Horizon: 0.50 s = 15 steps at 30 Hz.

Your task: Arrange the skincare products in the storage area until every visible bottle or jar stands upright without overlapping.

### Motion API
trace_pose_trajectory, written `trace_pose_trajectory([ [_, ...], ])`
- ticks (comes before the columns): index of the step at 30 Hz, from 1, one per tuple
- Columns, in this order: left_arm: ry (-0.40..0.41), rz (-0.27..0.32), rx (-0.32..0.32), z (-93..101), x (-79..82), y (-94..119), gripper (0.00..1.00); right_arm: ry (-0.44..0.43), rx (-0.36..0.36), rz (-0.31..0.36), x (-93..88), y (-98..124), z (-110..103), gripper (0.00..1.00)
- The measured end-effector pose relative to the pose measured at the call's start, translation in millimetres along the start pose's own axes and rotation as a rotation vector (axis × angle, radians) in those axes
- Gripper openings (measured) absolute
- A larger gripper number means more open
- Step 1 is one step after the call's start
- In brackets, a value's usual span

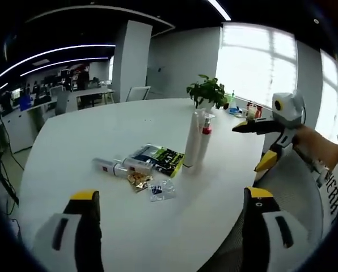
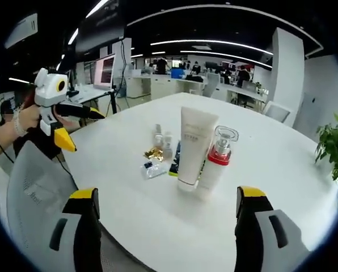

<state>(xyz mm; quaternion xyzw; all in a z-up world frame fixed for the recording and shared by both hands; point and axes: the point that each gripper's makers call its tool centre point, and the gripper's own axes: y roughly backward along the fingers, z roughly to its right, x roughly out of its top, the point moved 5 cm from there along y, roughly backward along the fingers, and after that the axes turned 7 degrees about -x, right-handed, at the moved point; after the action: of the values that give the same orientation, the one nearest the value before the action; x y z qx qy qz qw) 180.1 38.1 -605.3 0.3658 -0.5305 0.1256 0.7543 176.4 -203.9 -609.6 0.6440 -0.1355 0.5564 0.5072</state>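
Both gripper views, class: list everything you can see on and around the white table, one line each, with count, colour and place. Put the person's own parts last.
Table: one, white, round, under everything.
Tube: one, white, upright near the table's middle.
Pump bottle: one, clear with a red collar, upright, close beside the tube.
Small bottle: one, clear with a red band, lying flat.
Sachets: several, dark, gold and clear, flat beside the lying bottle.
Potted plant: one, green, at the table's far edge.
Chair: one, grey mesh, at the table's edge.
Left gripper: yellow-tipped jaws apart, holding nothing.
Right gripper: yellow-tipped jaws apart, holding nothing.
Hand: one, holding the left gripper.
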Motion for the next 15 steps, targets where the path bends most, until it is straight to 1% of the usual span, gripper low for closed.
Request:
trace_pose_trajectory([
  [3, -0.025, -0.003, 0.017, 0.4, 2.7, -3, 0.99, 0.015, 0.018, -0.003, -3.3, -3, 4, 1.0],
  [7, -0.047, -0.019, 0.045, -7.5, 4.1, -8, 0.99, 0.022, 0.04, 0.002, -4.0, -6, 8, 1.0],
  [9, -0.065, -0.021, 0.042, -5.4, 7.5, -11, 0.99, 0.028, 0.045, 0.013, -3.3, -6, 11, 1.0],
  [13, -0.111, -0.056, 0.062, -8.6, 15.1, -14, 0.99, 0.018, 0.055, 0.022, -1.8, -6, 16, 1.0],
  [15, -0.121, -0.064, 0.062, -9.8, 18.3, -17, 0.99, 0.016, 0.062, 0.023, -1.2, -7, 17, 1.0],
])
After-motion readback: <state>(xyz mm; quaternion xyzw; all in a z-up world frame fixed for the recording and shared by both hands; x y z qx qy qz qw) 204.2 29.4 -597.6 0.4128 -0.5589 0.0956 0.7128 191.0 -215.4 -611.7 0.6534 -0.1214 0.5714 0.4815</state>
